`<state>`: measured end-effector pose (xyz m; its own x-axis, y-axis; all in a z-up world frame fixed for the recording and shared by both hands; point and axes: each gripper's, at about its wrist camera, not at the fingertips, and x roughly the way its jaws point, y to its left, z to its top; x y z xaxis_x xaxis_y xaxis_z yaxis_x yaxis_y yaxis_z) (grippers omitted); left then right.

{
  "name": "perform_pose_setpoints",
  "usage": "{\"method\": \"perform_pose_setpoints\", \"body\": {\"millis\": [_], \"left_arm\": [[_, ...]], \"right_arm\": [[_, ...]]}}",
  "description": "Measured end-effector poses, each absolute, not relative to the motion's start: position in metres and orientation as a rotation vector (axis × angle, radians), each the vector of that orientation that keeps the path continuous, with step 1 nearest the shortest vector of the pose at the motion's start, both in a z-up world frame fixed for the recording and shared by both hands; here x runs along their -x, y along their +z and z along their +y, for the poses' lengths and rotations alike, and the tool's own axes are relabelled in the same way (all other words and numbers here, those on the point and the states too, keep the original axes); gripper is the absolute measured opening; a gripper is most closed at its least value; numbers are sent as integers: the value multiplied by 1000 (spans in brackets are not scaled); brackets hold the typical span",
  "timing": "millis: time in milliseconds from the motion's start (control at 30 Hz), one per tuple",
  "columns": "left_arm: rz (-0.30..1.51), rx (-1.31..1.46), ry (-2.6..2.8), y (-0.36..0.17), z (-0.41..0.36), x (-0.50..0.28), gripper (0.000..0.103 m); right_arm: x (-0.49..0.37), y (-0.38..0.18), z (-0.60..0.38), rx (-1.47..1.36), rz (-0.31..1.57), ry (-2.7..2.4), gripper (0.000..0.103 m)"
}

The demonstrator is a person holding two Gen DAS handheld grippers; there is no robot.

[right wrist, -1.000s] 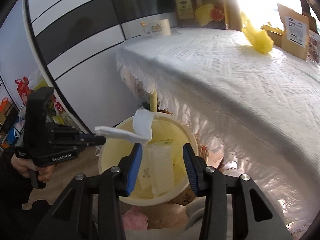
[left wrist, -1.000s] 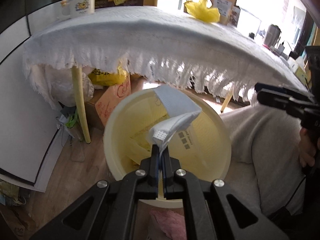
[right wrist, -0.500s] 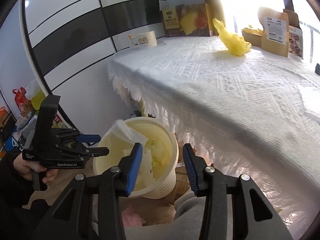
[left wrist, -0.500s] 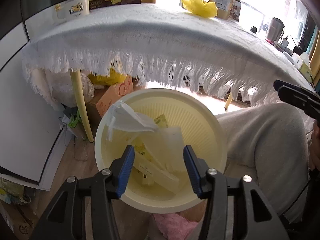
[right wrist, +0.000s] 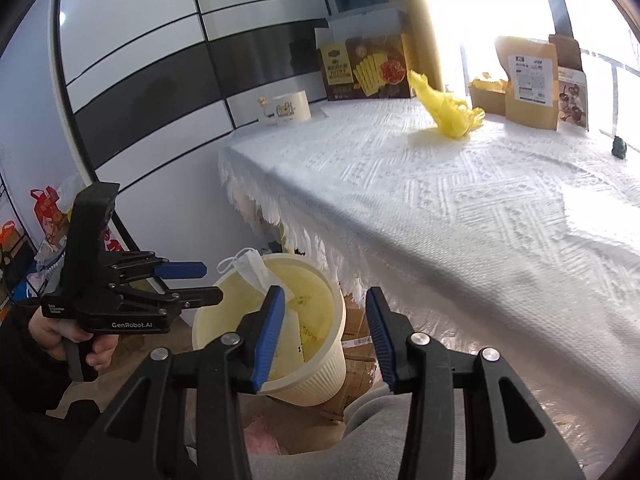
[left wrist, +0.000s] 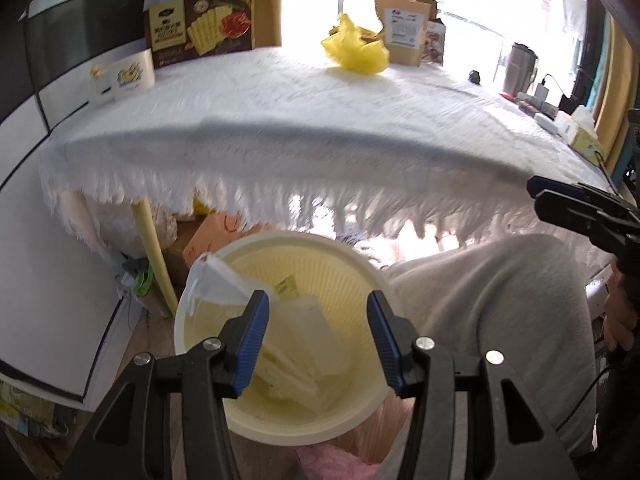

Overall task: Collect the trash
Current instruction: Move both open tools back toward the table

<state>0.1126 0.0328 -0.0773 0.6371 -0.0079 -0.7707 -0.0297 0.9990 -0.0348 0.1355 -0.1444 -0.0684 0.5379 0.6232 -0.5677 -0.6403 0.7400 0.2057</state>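
Observation:
A pale yellow ribbed trash bin (left wrist: pixel 360 272) stands on the floor beside the table; it also shows in the right wrist view (right wrist: pixel 320 376). A white face mask (left wrist: pixel 212 284) hangs over its left rim, seen too in the right wrist view (right wrist: pixel 250 266). Paper wrappers lie inside the bin. My left gripper (left wrist: pixel 316 340) is open and empty above the bin. My right gripper (right wrist: pixel 324 332) is open and empty, above the table edge. A crumpled yellow plastic bag (left wrist: pixel 356 50) lies far back on the table, also in the right wrist view (right wrist: pixel 448 108).
A white fringed tablecloth (right wrist: pixel 460 184) covers the table. A cracker box (left wrist: pixel 200 30), a white mug (left wrist: pixel 128 76) and brown paper pouches (right wrist: pixel 528 80) stand at the back. Cardboard boxes (left wrist: pixel 208 236) sit under the table. A grey-clothed leg (left wrist: pixel 500 300) is right of the bin.
My left gripper opened and let go of the face mask, which dropped onto the bin's left rim. Both grippers have since risen, bringing the tabletop into view.

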Motion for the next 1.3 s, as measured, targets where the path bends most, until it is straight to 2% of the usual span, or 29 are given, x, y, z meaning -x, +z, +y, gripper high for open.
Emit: {"method": "perform_pose_setpoints", "body": {"millis": [600, 1300], "left_arm": [[701, 24, -87, -26, -19, -140, 51], [648, 3, -199, -1, -54, -224, 51]], "right_arm": [[-138, -42, -218, -17, 575, 624, 40], [-192, -31, -261, 84, 621, 428, 40]]}}
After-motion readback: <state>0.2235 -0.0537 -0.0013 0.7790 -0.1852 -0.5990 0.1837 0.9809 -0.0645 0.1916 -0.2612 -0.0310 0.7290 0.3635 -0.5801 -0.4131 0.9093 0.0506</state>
